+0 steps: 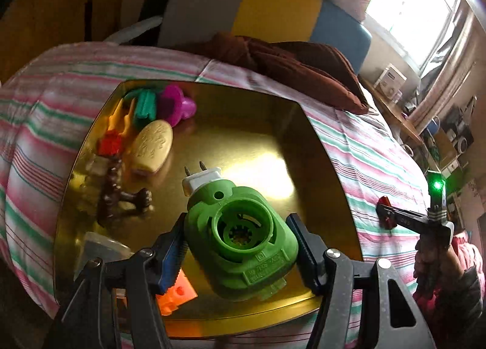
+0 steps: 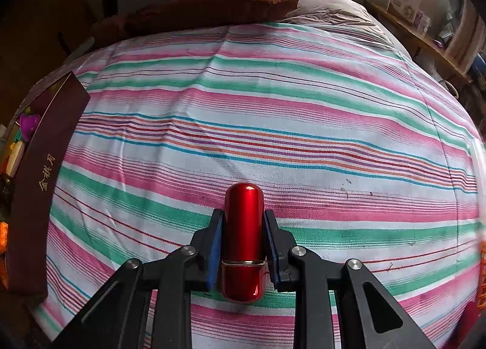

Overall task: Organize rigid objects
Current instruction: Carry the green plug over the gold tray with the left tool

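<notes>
My left gripper [image 1: 238, 227] is shut on a green plug-in device [image 1: 243, 245] with a white two-pin plug [image 1: 202, 180]. It holds the device tilted over the gold tray [image 1: 243, 142]. My right gripper [image 2: 243, 218] is shut on a glossy red lipstick tube [image 2: 243, 242], which points away from me just above the striped bedsheet [image 2: 273, 112]. In the left wrist view the same tube [image 1: 384, 200] shows to the right of the tray, at the tip of the right gripper, with a hand behind it.
The tray holds a pink toy [image 1: 176, 104], a teal toy [image 1: 145, 105], a beige soap bar [image 1: 153, 145], a brown figurine [image 1: 117, 194] and an orange block [image 1: 177, 294]. Its dark red wall [image 2: 39, 184] runs along the left. A brown cushion [image 2: 212, 2] lies at the bed's far end.
</notes>
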### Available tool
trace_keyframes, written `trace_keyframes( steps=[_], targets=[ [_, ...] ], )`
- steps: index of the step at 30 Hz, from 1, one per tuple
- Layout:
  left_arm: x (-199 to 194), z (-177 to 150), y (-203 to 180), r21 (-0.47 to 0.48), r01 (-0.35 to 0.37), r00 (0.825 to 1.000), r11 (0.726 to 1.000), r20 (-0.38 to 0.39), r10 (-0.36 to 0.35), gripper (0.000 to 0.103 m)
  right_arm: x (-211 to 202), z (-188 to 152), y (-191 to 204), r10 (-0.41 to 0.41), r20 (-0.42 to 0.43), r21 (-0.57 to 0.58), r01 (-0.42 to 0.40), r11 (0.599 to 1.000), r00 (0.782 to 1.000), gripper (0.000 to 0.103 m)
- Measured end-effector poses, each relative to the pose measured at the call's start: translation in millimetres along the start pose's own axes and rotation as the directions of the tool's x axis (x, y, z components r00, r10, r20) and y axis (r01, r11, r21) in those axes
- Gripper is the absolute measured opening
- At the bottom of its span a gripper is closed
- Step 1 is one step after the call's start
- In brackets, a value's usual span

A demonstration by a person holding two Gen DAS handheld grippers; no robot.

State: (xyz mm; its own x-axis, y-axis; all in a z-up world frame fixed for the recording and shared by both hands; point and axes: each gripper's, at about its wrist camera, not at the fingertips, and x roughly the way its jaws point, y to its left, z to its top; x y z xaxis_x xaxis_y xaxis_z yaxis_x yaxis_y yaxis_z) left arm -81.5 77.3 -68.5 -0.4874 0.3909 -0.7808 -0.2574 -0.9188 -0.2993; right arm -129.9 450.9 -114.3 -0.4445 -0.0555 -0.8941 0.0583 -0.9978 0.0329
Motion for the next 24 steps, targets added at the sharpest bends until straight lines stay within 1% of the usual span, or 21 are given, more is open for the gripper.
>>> trace_keyframes(
  steps=[6, 12, 16, 19, 21, 24],
  targets=[
    [8, 3, 10, -0.019, 0.005, 1.0, 1.0, -0.022, -0.005, 0.064, 0, 0, 2, -0.011, 0.004, -0.014, 0.011, 1.0, 1.0, 0.026],
    [16, 10, 12, 0.007, -0.023, 0.999, 1.0, -0.025, 0.023, 0.064, 0, -1, 3, -0.013, 0.003, -0.017, 0.013, 1.0, 1.0, 0.026],
    [31, 14, 18, 0.025, -0.044, 0.997, 0.999, -0.061, 0.046, 0.064, 0, 0, 3, -0.015, 0.003, -0.02, 0.015, 1.0, 1.0, 0.026],
    [42, 15, 20, 0.04, -0.031, 0.996, 0.999, -0.087, 0.034, 0.064, 0, 0, 3, -0.016, 0.003, -0.019, 0.016, 1.0, 1.0, 0.026],
    [49, 15, 20, 0.066, -0.044, 0.994, 0.997, -0.1, 0.051, 0.064, 1, 0, 4, -0.018, 0.003, -0.022, 0.018, 1.0, 1.0, 0.026],
    [58, 12, 21, 0.101, -0.096, 0.989, 0.99, -0.099, 0.106, 0.064, 0, -1, 4, -0.019, 0.003, -0.021, 0.019, 1.0, 1.0, 0.026]
  ],
)
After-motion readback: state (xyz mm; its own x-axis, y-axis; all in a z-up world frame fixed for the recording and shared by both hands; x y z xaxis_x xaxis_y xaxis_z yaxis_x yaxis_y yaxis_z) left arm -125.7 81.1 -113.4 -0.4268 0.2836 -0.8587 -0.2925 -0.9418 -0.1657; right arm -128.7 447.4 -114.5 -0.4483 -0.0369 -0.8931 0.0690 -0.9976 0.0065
